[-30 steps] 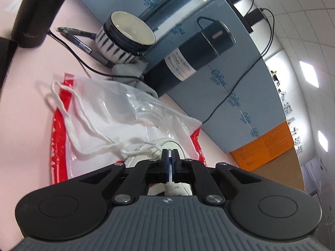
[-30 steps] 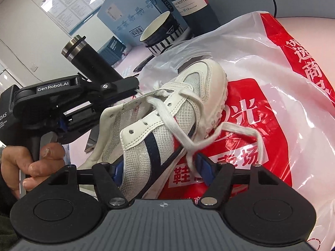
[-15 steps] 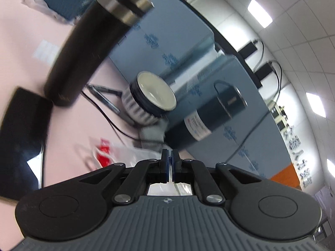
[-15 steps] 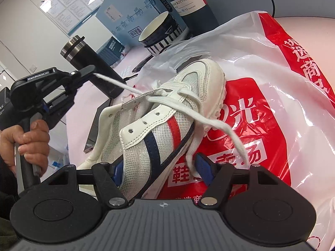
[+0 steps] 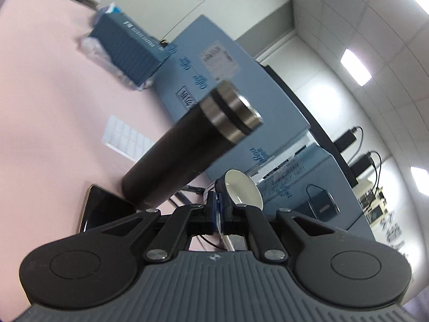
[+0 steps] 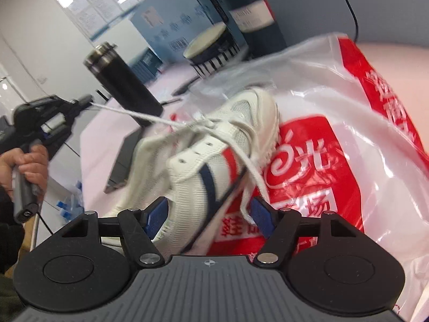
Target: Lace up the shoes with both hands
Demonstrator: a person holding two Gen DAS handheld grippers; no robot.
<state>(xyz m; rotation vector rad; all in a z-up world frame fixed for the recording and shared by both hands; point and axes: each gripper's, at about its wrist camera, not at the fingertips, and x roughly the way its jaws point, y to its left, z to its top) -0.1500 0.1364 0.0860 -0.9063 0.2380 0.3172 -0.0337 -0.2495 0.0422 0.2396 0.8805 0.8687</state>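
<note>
The right gripper [image 6: 211,214] clamps the white shoe [image 6: 214,161] on a plastic bag [image 6: 362,139] covering the pink table [image 5: 53,107]. Left of the shoe, the left gripper [image 6: 89,99] pinches its taut lace [image 6: 150,118] beside a black flask [image 6: 126,83].

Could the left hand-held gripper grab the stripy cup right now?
Probably not. The left hand-held gripper is shut on the white shoelace, pulled tight from the shoe. The black flask stands between it and the stripy cup. It would have to drop the lace first.

Plastic bag [image 6: 348,139]: large white Chinese characters on the red panel, including 光 and 场. Other labels are blurred and illegible.
</note>
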